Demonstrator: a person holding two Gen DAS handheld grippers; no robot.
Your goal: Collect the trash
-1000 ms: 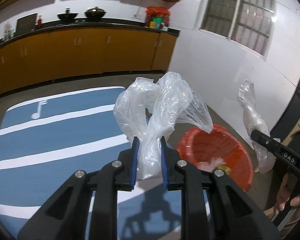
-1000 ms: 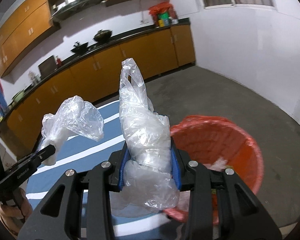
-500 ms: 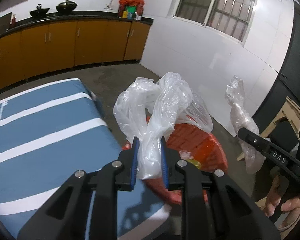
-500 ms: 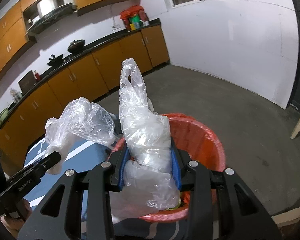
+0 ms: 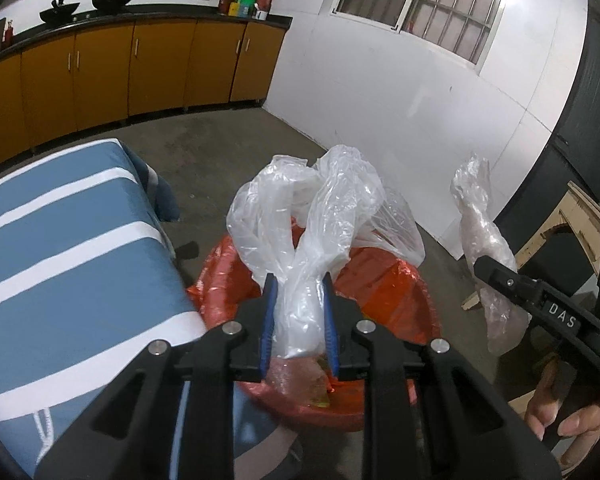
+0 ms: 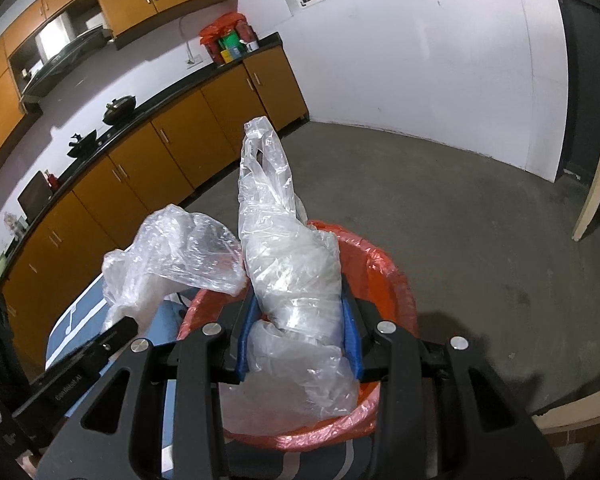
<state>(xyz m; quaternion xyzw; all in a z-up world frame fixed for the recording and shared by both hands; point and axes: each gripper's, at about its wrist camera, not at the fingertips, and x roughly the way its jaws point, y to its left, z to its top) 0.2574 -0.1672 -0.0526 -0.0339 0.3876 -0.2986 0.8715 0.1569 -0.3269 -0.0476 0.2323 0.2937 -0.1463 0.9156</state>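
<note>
My left gripper [image 5: 298, 316] is shut on a crumpled clear plastic bag [image 5: 324, 216], which it holds just above a red-lined trash bin [image 5: 384, 280]. In the right wrist view my right gripper [image 6: 300, 328] is shut on a second, bulkier clear plastic bag [image 6: 292, 264] over the same red-lined bin [image 6: 384, 276]. Each view also shows the other gripper from the side: the right gripper [image 5: 496, 276] with its bag [image 5: 480, 224], and the left gripper [image 6: 116, 330] with its bag [image 6: 180, 256]. Some trash lies in the bin's bottom [image 5: 312, 384].
A table with a blue, white-striped cloth [image 5: 72, 276] stands left of the bin. Orange cabinets under a black counter [image 5: 132, 68] line the far wall. The grey floor [image 6: 440, 200] runs to a white wall with a barred window [image 5: 424, 4]. A hand [image 5: 564, 424] grips the right tool.
Both grippers moved off the blue table toward the bin and sank a little. The bin now sits right under both held bags, and the table has slid to the left.
</note>
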